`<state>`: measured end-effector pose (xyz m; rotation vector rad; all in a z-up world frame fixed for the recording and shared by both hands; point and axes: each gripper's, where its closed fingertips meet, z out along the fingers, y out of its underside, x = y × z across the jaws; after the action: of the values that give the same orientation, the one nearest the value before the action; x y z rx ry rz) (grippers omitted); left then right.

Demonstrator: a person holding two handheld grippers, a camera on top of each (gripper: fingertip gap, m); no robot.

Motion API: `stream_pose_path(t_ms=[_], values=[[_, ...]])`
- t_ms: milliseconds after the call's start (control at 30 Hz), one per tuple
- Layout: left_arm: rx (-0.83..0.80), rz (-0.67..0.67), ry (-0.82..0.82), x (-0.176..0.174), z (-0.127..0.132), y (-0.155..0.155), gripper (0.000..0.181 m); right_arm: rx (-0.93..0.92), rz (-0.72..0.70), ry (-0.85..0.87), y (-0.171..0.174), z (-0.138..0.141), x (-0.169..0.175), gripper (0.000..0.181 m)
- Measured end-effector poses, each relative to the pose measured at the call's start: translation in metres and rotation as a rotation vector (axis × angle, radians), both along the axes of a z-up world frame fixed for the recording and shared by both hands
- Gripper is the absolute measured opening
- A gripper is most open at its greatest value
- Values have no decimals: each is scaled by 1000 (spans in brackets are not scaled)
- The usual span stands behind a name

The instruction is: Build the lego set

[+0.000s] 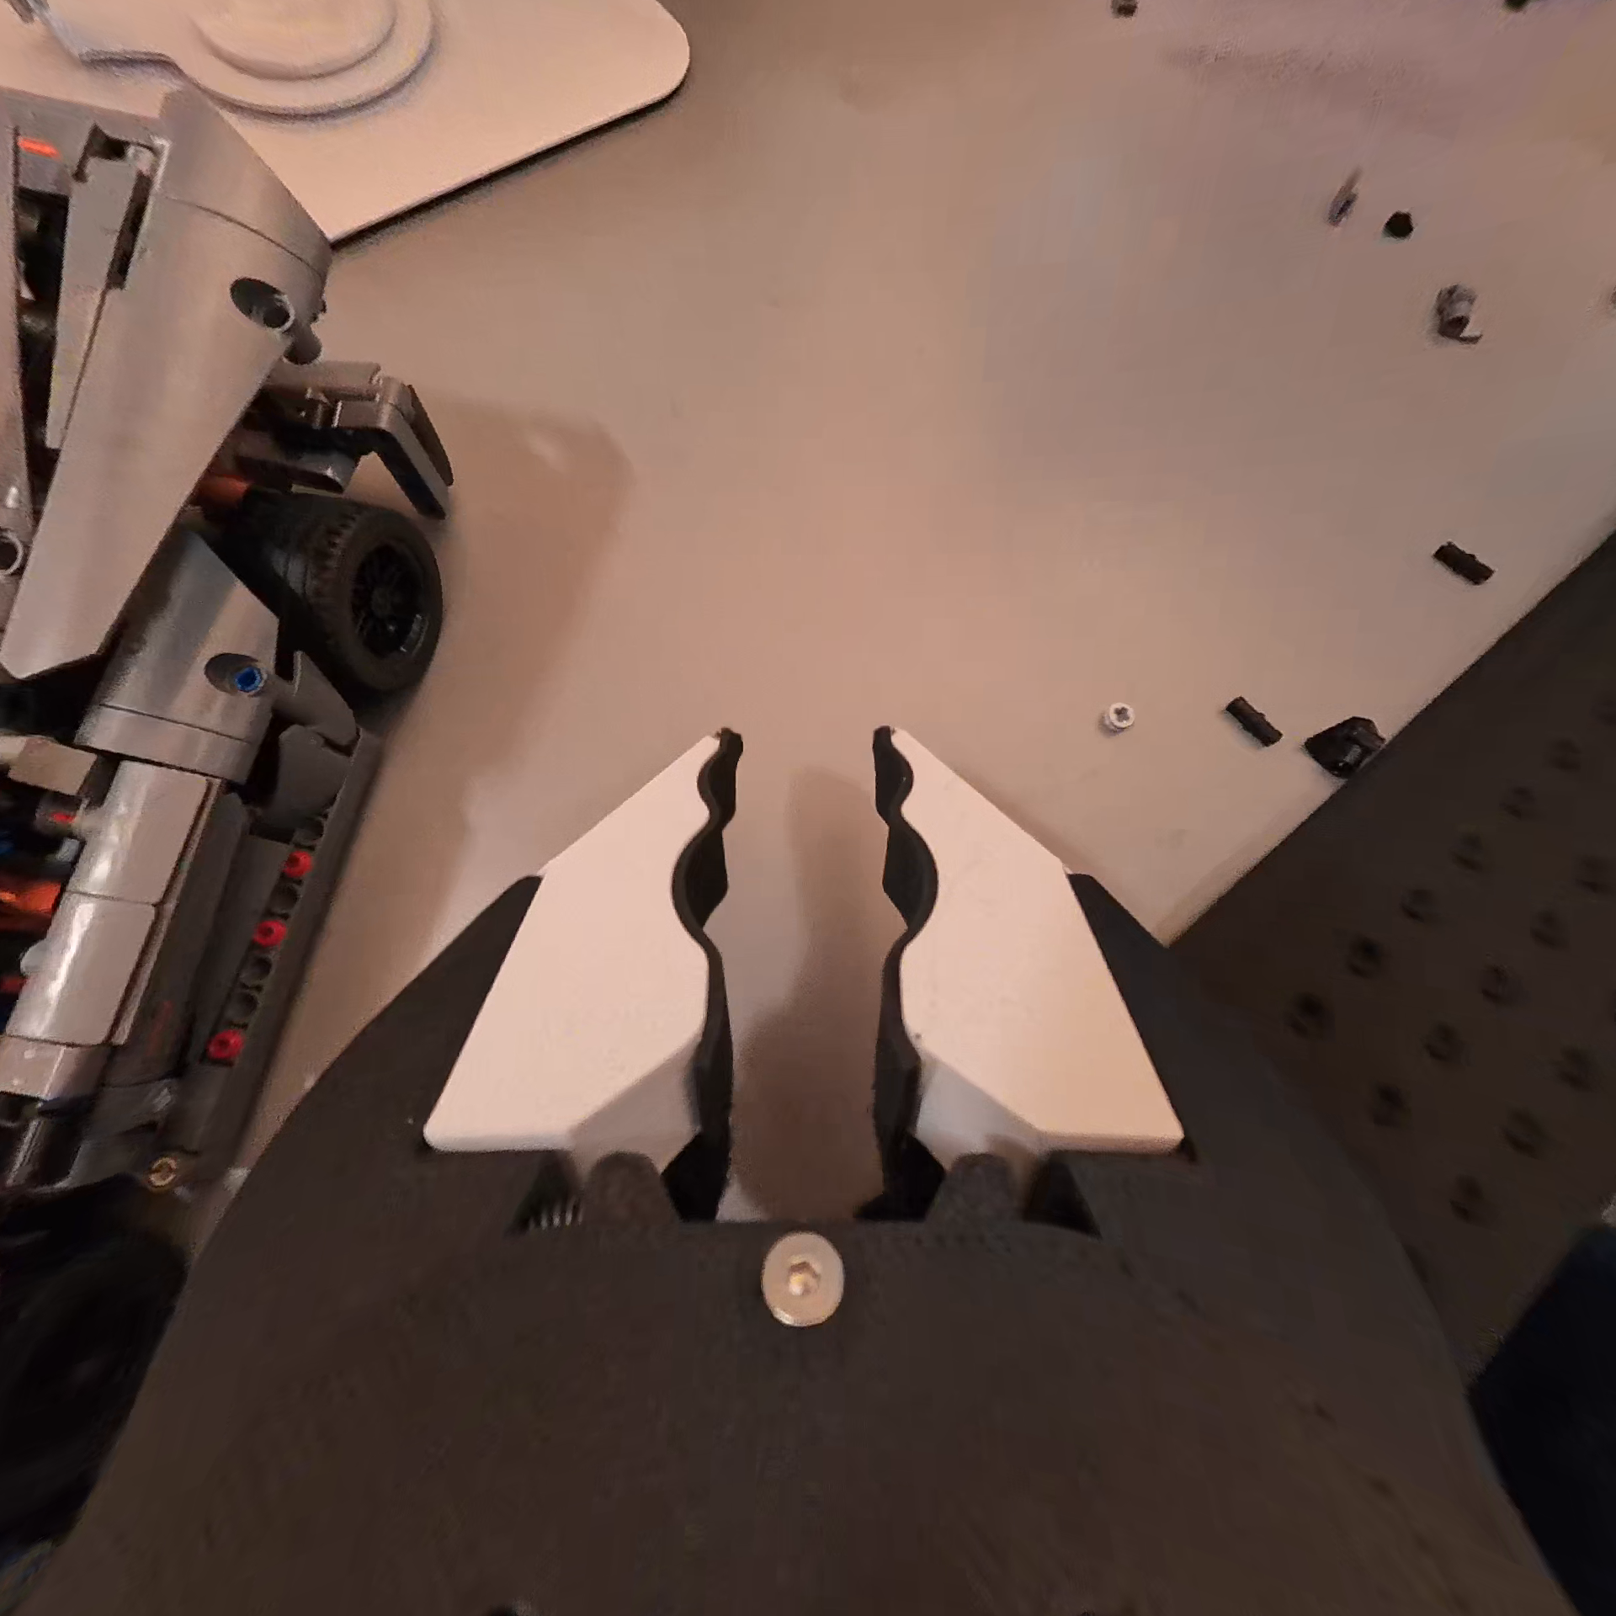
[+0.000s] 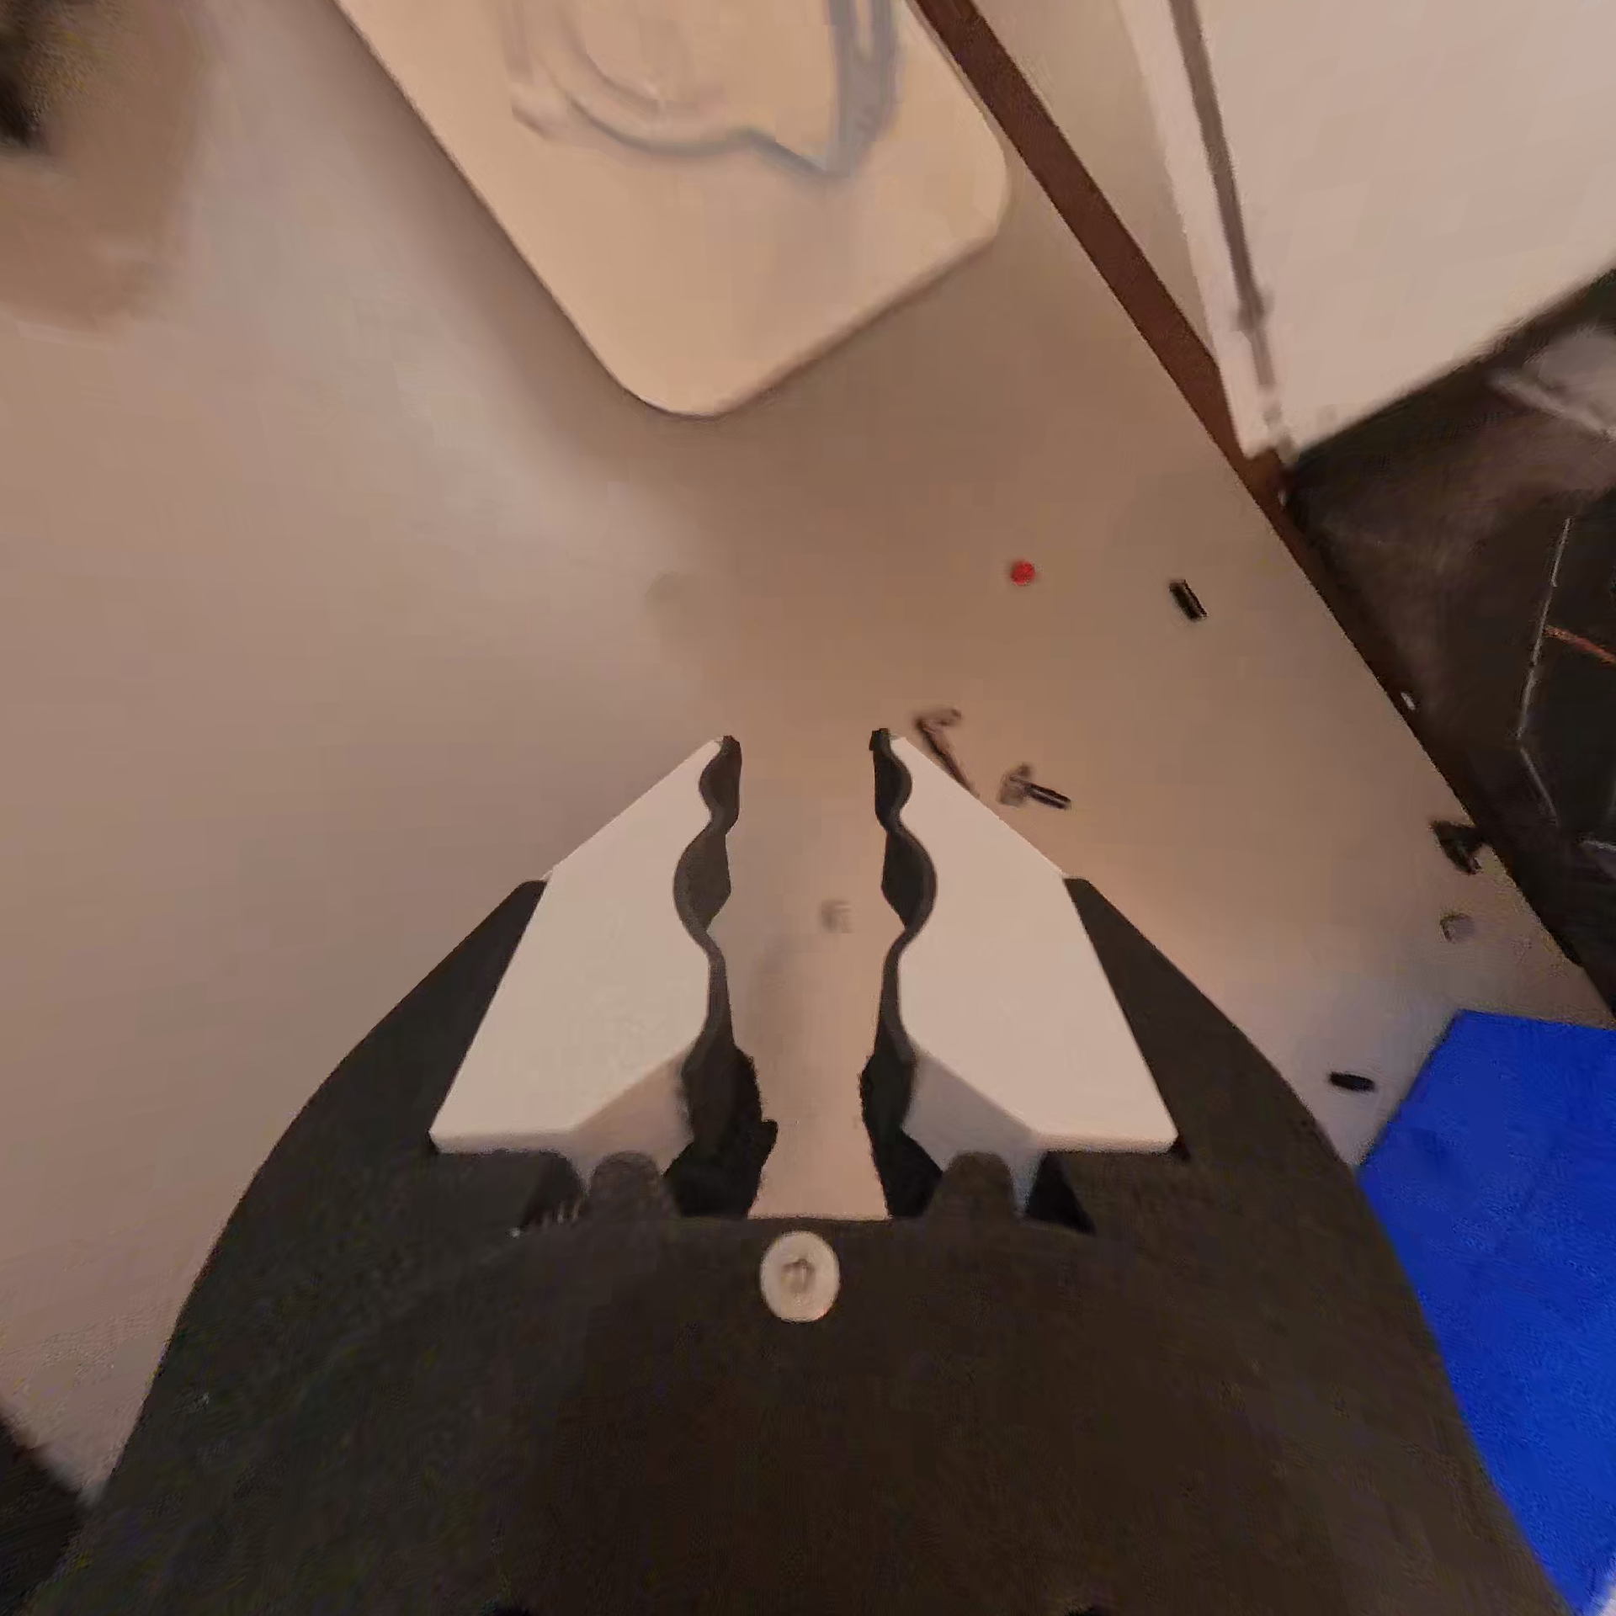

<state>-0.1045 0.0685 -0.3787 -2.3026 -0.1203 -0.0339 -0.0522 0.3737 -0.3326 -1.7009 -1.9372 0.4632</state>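
Observation:
A grey lego car model (image 1: 149, 612) with a black wheel (image 1: 385, 603) lies along the left edge of the left wrist view. My left gripper (image 1: 806, 739) is open and empty over the bare white table, to the right of the car. Small loose lego pieces lie at the right: a light grey round piece (image 1: 1118, 717) and black pins (image 1: 1252, 720). My right gripper (image 2: 803, 743) is open and empty above the table. A tiny grey piece (image 2: 835, 914) shows between its fingers, a grey and black pin (image 2: 1032, 790) just right of its tip, and a red piece (image 2: 1020, 573) farther off.
A white rounded monitor-stand base (image 1: 490, 114) sits at the back of the table; it also shows in the right wrist view (image 2: 743, 262). A black perforated board (image 1: 1443, 962) borders the table at the right. A blue object (image 2: 1513, 1224) lies at the lower right. The left gripper's tips are roughly 30 cm from the right gripper's.

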Motion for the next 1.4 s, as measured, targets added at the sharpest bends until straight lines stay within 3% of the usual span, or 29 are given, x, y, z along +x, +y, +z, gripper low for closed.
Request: stream_pose_path(t_ms=[167,300,433,633,667,733,800,867,967,1033,1100,1200,1300,1400], values=[[30,-16,30,0,2,3,29,37,-15,-84,48,-48,-6,25],[40,-17,47,-1,4,7,28,0,-7,-118,57,-71,-15,24],[55,-24,47,1,7,12,28,-53,7,-126,54,-77,-18,6],[123,-40,71,6,43,36,30,-100,89,-134,23,-77,-18,4],[134,-51,93,5,51,42,30,-122,113,-139,13,-78,-18,4],[148,-64,111,2,61,54,30,-158,137,-145,-5,-77,-19,27],[154,-70,117,-1,65,62,30,-167,150,-78,-15,-59,-26,42],[151,-79,116,0,66,64,30,-141,148,34,-16,-23,-34,51],[140,-80,122,0,61,62,30,-16,116,295,2,59,-51,60],[131,-73,105,-1,57,59,30,39,78,492,19,114,-66,86],[122,-67,107,-2,54,57,30,108,0,612,47,153,-81,101],[121,-64,110,-2,55,54,30,79,-89,641,85,168,-112,116],[119,-57,124,-5,56,50,30,-14,-111,592,99,155,-139,119],[118,-40,118,-10,56,43,30,-81,-83,586,92,150,-150,100]])
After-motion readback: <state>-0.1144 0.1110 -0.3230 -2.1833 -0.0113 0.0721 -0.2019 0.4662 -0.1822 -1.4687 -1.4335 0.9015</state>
